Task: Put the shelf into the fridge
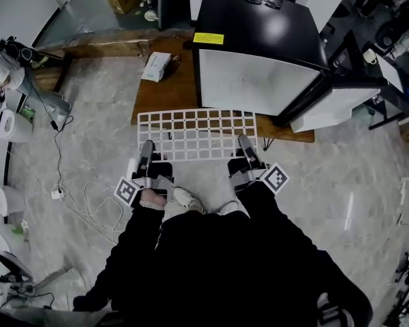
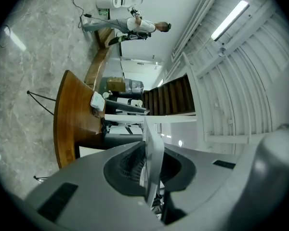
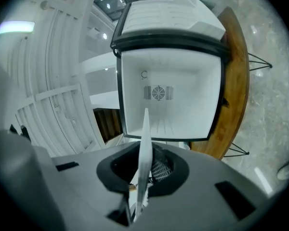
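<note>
Person holds the shelf, a white wire grid, by its near edge w/ both grippers. L gripper is clamped on the near-left part and R gripper on the near-right. In each gripper view the jaws are closed onto the grid, which shows edge-on betw. the pads.

The shelf lies roughly flat in front of the fridge, fully outside it. Its far edge is close to the fridge's open front, over the near part of the wooden table that the fridge stands on.

The fridge is black outside and white inside, w/ its door swung open to the right. R gripper view looks straight into the white interior, w/ a round vent on the back wall.

On the fridge top sit a yellow label at near left and a pair of glasses at the far side. A white packet lies on the table, left of the fridge. White cables trail over the grey floor at left.
</note>
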The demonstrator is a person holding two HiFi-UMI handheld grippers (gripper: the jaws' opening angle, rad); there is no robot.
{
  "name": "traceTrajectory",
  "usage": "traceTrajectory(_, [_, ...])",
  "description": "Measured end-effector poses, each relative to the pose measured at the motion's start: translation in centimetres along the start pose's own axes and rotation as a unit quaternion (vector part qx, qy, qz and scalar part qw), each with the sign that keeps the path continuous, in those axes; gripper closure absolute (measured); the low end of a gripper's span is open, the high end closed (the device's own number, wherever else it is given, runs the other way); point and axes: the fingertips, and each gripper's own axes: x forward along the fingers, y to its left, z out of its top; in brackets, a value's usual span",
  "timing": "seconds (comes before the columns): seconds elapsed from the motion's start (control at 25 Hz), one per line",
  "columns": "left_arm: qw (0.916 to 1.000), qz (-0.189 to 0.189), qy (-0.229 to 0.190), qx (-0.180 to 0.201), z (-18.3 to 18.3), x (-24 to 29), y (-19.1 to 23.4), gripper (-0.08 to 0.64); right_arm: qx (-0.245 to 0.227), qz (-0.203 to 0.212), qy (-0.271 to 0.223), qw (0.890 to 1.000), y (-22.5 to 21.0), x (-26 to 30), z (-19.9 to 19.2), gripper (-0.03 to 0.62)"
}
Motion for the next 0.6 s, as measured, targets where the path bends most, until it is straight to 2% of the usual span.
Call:
traceTrajectory(0.28, [0.9992,0.001,0.041,0.0,-9.6,1.7,-0.6,0.526,-0.012,-0.005,-0.038,0.999,0.7,-6.2,8.1,0.558])
traceTrajectory(0.44, [0.9977,0.004,0.067,0.005,-14.4,5.4,-1.1,0.528,-0.01,-0.005,-0.06,0.998,1.7,-7.1,13.6,0.558])
traceTrajectory(0.6, [0.9954,0.002,0.095,0.005,-16.4,7.5,-0.6,0.528,-0.01,-0.004,-0.087,0.996,1.4,-8.0,15.5,0.558])
